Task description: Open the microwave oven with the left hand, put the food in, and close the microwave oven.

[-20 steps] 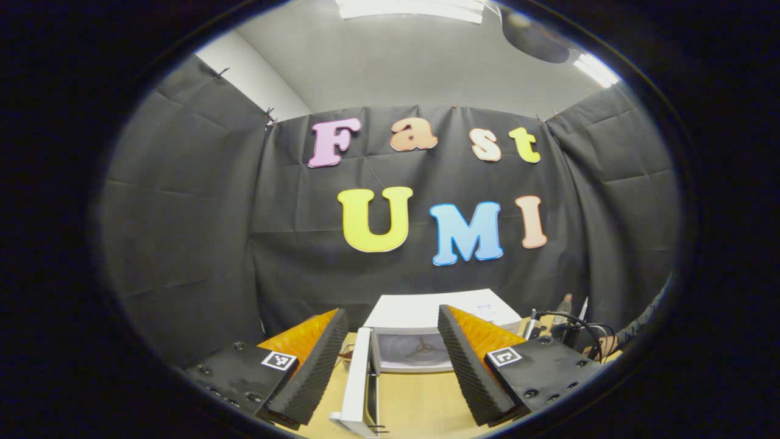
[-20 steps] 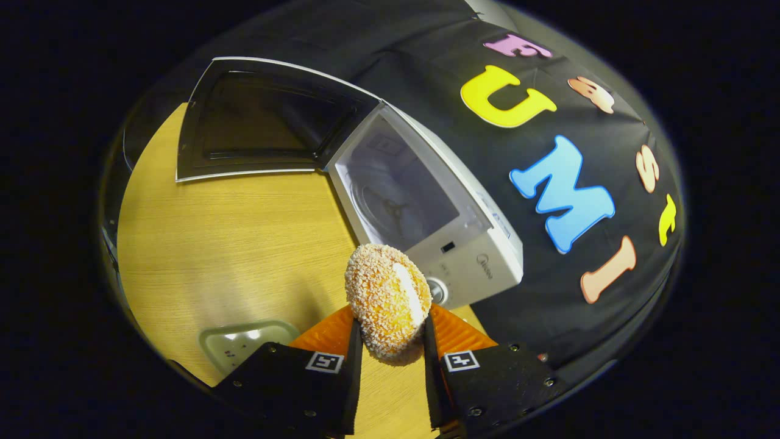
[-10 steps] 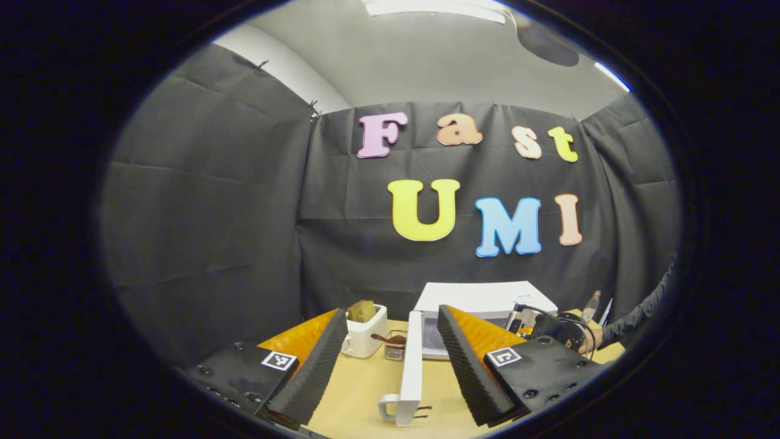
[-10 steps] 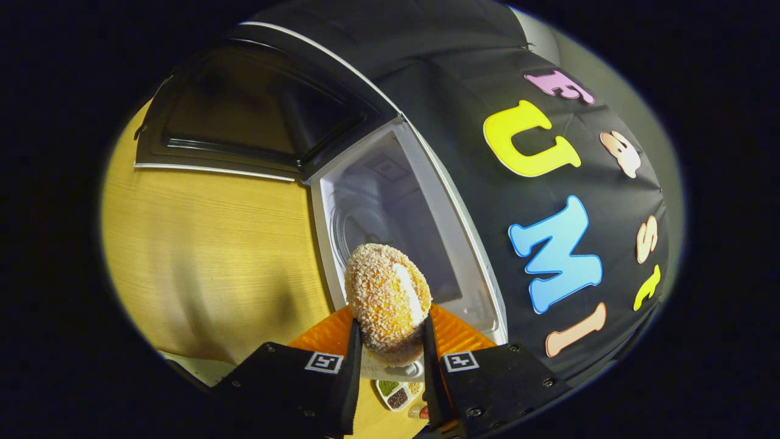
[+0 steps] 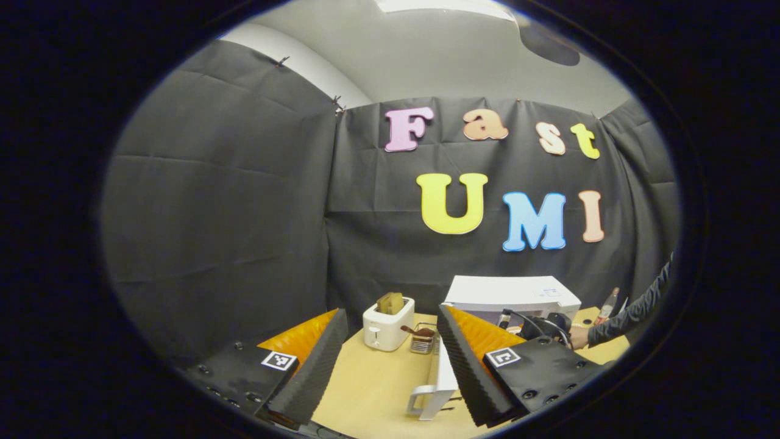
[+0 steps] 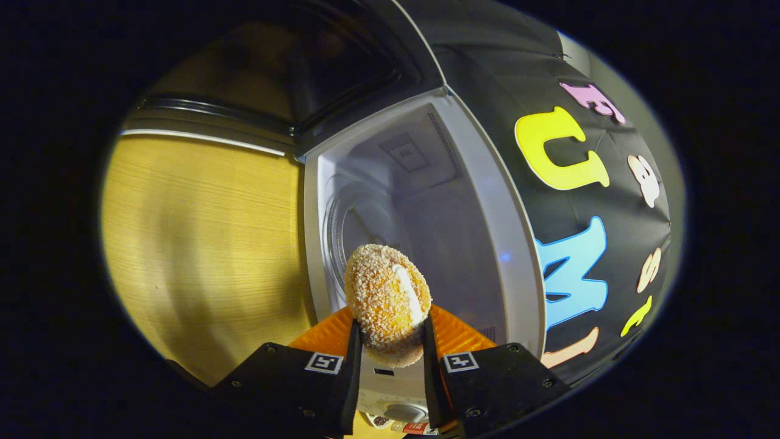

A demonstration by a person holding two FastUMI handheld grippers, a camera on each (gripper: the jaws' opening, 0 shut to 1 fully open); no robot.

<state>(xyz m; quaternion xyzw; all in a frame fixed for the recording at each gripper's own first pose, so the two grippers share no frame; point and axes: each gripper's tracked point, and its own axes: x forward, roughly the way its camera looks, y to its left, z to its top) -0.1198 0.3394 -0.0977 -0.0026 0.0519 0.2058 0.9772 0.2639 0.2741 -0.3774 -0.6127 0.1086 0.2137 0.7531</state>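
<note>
In the right gripper view my right gripper [image 6: 390, 334] is shut on the food [image 6: 388, 299], a round crumb-coated bun with a pale filling line. The white microwave [image 6: 518, 244] fills the view just beyond it. Its cavity [image 6: 426, 225] is open, with the glass turntable [image 6: 356, 225] inside, and the dark door [image 6: 274, 73] is swung wide to the upper left. In the left gripper view my left gripper [image 5: 390, 366] is open and holds nothing. The microwave [image 5: 512, 294] stands to the right there, its door [image 5: 440, 381] edge-on beside the right finger. The other gripper [image 5: 542, 328] hangs in front of the oven.
A white toaster [image 5: 388, 322] with bread in it and a small wire rack [image 5: 421, 341] stand on the wooden table [image 5: 372, 390] left of the microwave. A sleeved arm [image 5: 634, 311] reaches in from the right. Bare tabletop [image 6: 201, 244] lies beside the oven.
The right gripper has carried the food closer to the open cavity, which now looms larger. The left gripper has swung leftward, so the microwave and door slid right and the toaster came into view.
</note>
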